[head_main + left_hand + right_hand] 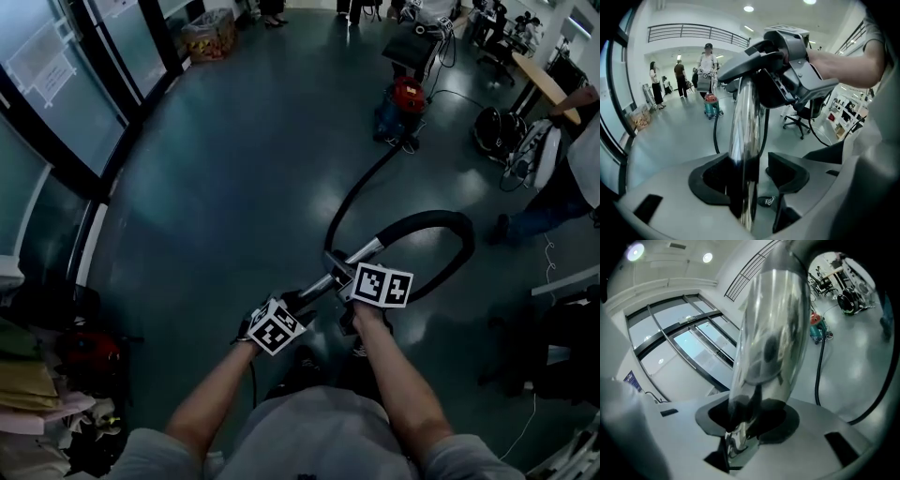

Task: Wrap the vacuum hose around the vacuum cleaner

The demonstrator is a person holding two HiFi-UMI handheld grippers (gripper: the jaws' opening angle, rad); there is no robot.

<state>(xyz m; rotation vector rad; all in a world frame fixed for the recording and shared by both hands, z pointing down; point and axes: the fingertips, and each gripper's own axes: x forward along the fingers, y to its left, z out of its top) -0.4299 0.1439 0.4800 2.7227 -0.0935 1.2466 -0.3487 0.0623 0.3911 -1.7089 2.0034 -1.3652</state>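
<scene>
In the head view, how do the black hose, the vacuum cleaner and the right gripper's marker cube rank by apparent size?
1. black hose: largest.
2. vacuum cleaner and marker cube: about alike; the cube is far nearer, so I leave them unranked.

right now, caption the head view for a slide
The right gripper clamps the chrome wand, left gripper open around it; hose loops toward the vacuum cleaner
</scene>
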